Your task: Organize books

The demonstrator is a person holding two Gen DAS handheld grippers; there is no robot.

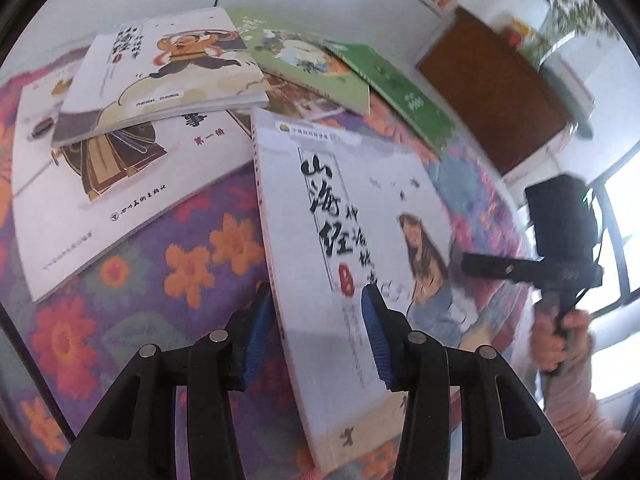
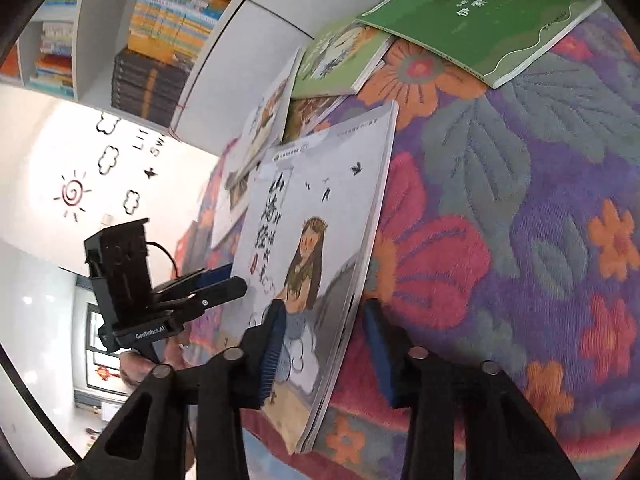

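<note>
On the far left of the flowered cloth a big book lies flat, and a small book rests askew on its upper part. To their right a pale green book lies partly under a green book, both flat on the cloth.

Nearer the camera, the girl book is tipped up off the cloth, spine to the left and cover showing. The left gripper straddles its spine edge low down. One blue finger sits behind the spine and the other lies on the cover, so these fingers are clamped on the book.

At the book's right edge the right gripper reaches in, with a hand below it gripping the handle.

From the right wrist, shelves of stacked books stand at the upper left and the left gripper bites the girl book at its left edge. The right gripper has the page edge between its fingers: the left one is over the cover, while a sliver of cloth shows before the right one, so the fingers are not yet clenched. The green book lies at the upper right
</note>
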